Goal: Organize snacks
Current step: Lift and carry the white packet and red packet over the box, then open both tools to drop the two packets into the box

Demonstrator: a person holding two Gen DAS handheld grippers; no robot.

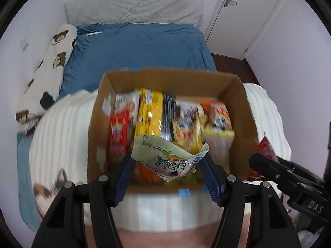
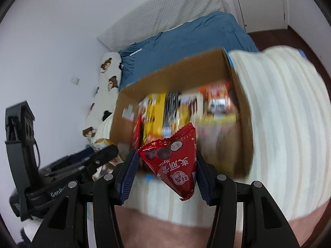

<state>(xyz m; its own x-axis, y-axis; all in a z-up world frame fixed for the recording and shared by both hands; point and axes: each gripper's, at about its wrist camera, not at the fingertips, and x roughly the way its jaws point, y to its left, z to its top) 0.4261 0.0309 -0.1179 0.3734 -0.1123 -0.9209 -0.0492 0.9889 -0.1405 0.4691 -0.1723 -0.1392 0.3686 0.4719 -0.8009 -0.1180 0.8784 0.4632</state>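
A blue bedsheet (image 1: 140, 45) covers the bed, a bear-print pillow (image 1: 51, 62) lying along the wall, near a white door (image 1: 244, 10).

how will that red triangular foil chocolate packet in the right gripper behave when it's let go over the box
The red triangular foil chocolate packet looks light, probably crinkly rather than stiff. Its glossy film may slip from the right gripper. Dropped into the brown cardboard box, it would likely flop sideways.
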